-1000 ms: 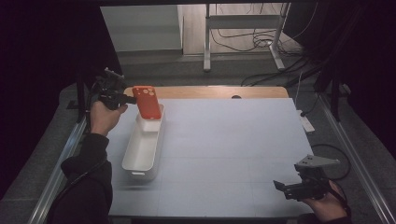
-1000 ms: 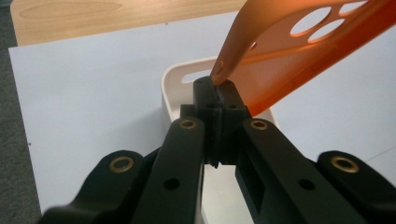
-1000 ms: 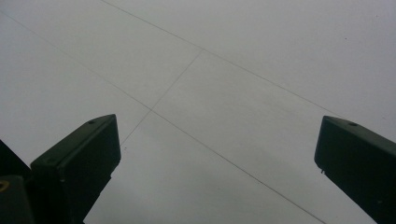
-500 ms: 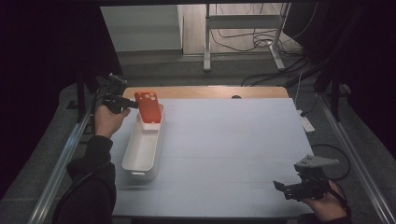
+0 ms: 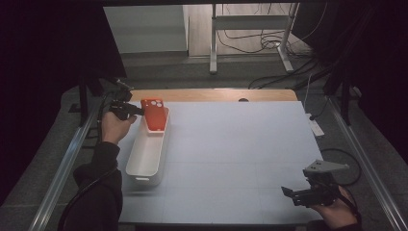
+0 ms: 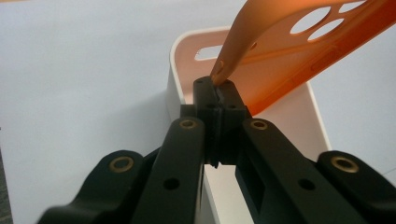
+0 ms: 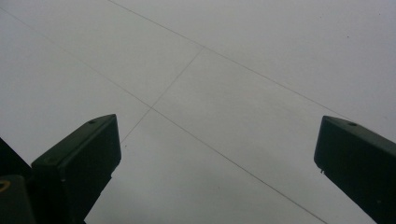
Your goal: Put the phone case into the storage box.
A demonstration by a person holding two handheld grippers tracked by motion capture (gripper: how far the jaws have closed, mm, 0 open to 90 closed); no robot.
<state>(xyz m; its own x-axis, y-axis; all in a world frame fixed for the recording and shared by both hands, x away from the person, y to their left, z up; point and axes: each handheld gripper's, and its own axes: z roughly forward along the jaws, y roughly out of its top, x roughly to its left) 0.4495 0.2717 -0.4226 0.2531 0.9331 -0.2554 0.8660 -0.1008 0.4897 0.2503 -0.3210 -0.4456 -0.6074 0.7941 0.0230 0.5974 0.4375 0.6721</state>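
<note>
1. Orange phone case (image 5: 155, 115) pinched at one corner by left gripper (image 5: 137, 110), high view, far-left part of the table (image 5: 240, 159).
2. Case tilted, camera holes at far end, just past the jaws, over the far end of the white tray (image 5: 146, 156).
3. Tray long and narrow, running from below the left gripper toward the near edge; low end of the case at or just inside the tray's far rim, contact unclear.
4. Left hand (image 5: 113, 127) behind the gripper, dark sleeve below it.
5. Right gripper (image 5: 288, 192) at near-right corner, well apart from case and tray, low over bare table, grey plate on top, hand (image 5: 332, 211) under it.
6. Left gripper view: left gripper (image 6: 218, 88) jaws fully closed, thin case edge clamped between the pads.
7. Orange case (image 6: 299, 51) rising up and right from the jaw tips, two round holes near its far end.
8. White tray (image 6: 180, 84) directly beyond and below the jaws, handle slot in its end wall, pale table all round.
9. Right gripper view: right gripper (image 7: 217, 154) jaws wide apart, nothing between them, holding nothing.
10. Plain grey-white table (image 7: 210, 70) ahead of those jaws, thin seam lines crossing.
</note>
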